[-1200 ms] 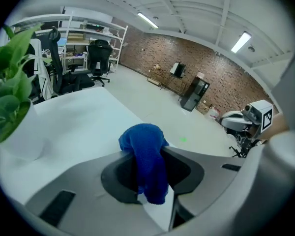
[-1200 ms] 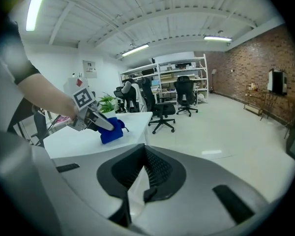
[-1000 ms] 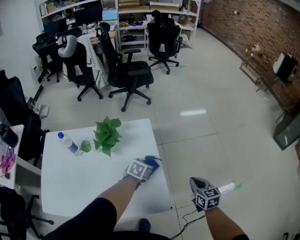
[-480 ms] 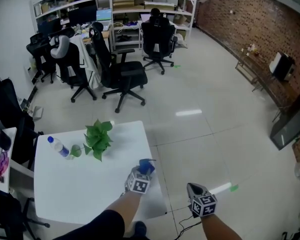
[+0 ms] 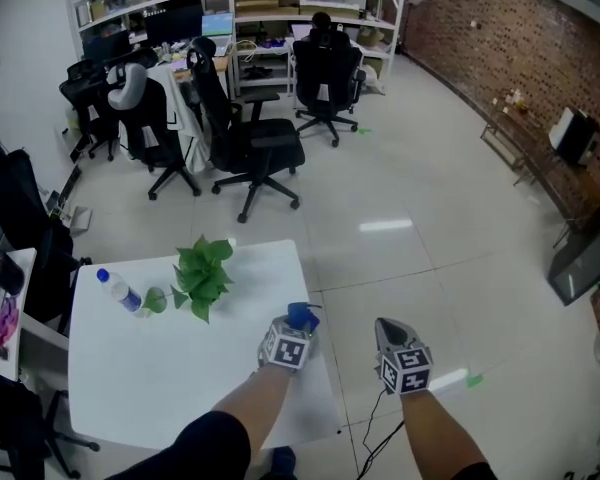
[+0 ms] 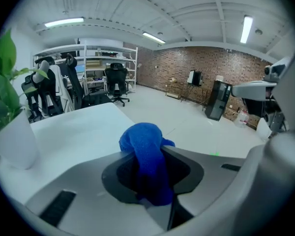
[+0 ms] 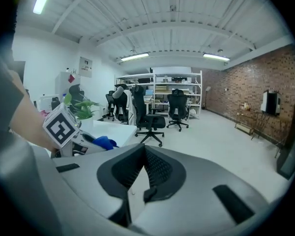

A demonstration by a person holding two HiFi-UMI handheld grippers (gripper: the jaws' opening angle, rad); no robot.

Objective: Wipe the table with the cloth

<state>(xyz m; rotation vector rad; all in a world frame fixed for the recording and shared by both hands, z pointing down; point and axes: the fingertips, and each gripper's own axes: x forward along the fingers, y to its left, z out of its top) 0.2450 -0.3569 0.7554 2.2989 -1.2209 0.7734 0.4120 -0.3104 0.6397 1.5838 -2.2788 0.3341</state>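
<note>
A bunched blue cloth (image 6: 146,151) sticks out from between the jaws of my left gripper (image 6: 147,176), which is shut on it. In the head view that cloth (image 5: 300,315) and the left gripper (image 5: 298,322) sit at the right edge of the white table (image 5: 150,368); I cannot tell whether the cloth touches the top. My right gripper (image 5: 388,330) hovers over the floor just right of the table, jaws closed on nothing (image 7: 143,168). From the right gripper view the cloth (image 7: 104,142) shows beside the left marker cube (image 7: 61,127).
A potted green plant (image 5: 202,276) stands at the table's far side, with a plastic bottle (image 5: 118,290) and a small green-tinted glass (image 5: 156,300) to its left. Black office chairs (image 5: 255,148) and shelving stand beyond. Tiled floor (image 5: 430,258) lies to the right.
The left gripper has slid the cloth a little toward the table's right edge. The right gripper has come up closer to the table and the left gripper.
</note>
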